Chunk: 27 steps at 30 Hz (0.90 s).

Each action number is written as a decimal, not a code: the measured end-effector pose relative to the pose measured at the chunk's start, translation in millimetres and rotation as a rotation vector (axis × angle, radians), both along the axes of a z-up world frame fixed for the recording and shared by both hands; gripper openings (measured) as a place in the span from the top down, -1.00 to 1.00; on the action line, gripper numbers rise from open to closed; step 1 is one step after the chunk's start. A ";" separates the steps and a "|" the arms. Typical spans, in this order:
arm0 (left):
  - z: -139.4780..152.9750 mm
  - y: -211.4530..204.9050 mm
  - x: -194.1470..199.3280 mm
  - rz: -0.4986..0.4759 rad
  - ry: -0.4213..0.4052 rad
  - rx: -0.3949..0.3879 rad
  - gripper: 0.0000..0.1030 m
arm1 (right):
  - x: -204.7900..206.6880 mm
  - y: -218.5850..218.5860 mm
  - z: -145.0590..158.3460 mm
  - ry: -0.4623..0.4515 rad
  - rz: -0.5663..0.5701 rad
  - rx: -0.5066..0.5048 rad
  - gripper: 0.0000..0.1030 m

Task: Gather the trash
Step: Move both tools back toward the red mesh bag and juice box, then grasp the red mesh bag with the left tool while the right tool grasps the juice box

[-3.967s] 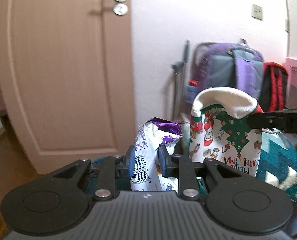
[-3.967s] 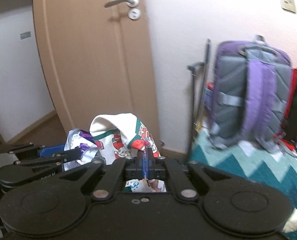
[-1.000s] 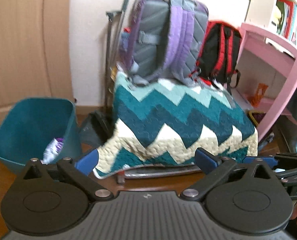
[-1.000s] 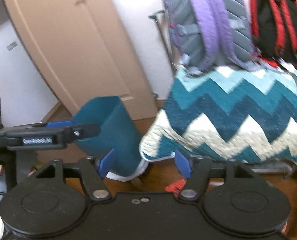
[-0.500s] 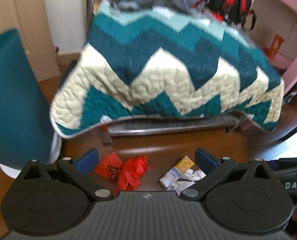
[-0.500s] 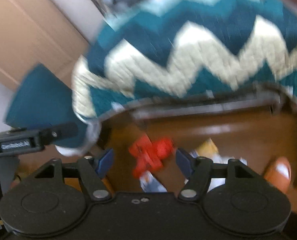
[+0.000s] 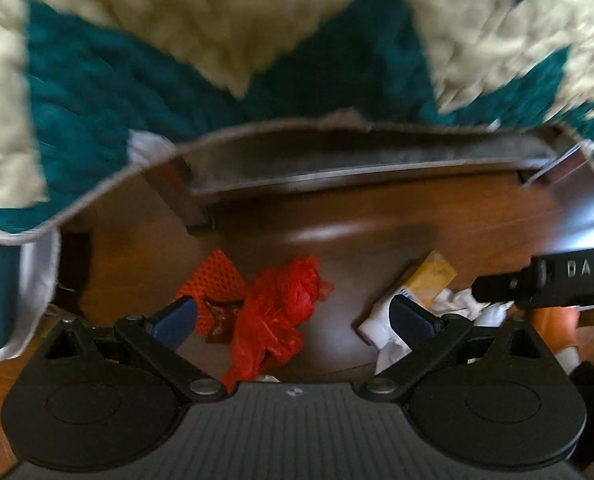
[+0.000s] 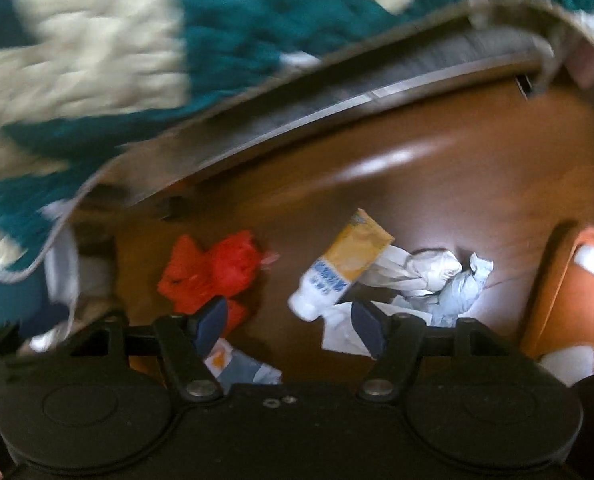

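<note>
Both of our grippers have swung down from the teal bin to the floor litter; 4 s ago each was clamped on a piece (left on a printed wrapper, right on the Christmas-print fabric), now both are empty, so we judge that round done and the next pick starting

Left gripper (image 7: 293,320): jaws spread wide, holding nothing. It hovers over the crumpled red plastic bag (image 7: 275,312), which lies on the brown wood floor (image 7: 377,216) touching an orange mesh net scrap (image 7: 213,276)

Right gripper (image 8: 287,322): jaws well apart, nothing held. Just ahead of it sit the yellow-and-white squeezed tube (image 8: 343,264) and the crumpled white tissue pile (image 8: 425,276); a small white-orange wrapper (image 8: 233,364) lies below its fingers

Teal-and-cream zigzag quilted blanket (image 7: 137,60) hangs over the upper frame; bin is mostly out of view, maybe a teal sliver at the left edge. An orange slipper (image 8: 573,288) sits at right, not trash

Text: "DAB", cut off, on the right gripper's arm in the left view. Blue print on the tube is too blurred to read

Likely next: left takes the red bag, right the tube
</note>
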<state>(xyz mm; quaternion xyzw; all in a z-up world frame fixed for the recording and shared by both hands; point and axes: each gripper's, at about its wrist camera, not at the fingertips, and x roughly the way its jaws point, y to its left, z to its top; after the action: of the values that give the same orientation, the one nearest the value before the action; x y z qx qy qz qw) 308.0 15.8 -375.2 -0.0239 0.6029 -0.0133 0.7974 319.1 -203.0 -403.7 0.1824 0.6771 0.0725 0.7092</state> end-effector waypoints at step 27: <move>-170.8 -12.9 52.8 -0.038 0.201 0.015 -0.32 | 38.3 12.7 -134.8 0.156 -0.200 -0.094 -0.24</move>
<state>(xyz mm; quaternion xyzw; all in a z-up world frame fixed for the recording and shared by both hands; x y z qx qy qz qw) 360.8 2.9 -546.1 -0.0078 0.6803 -0.0214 0.7326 357.5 -190.4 -538.5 0.2209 0.7113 -0.0449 0.6657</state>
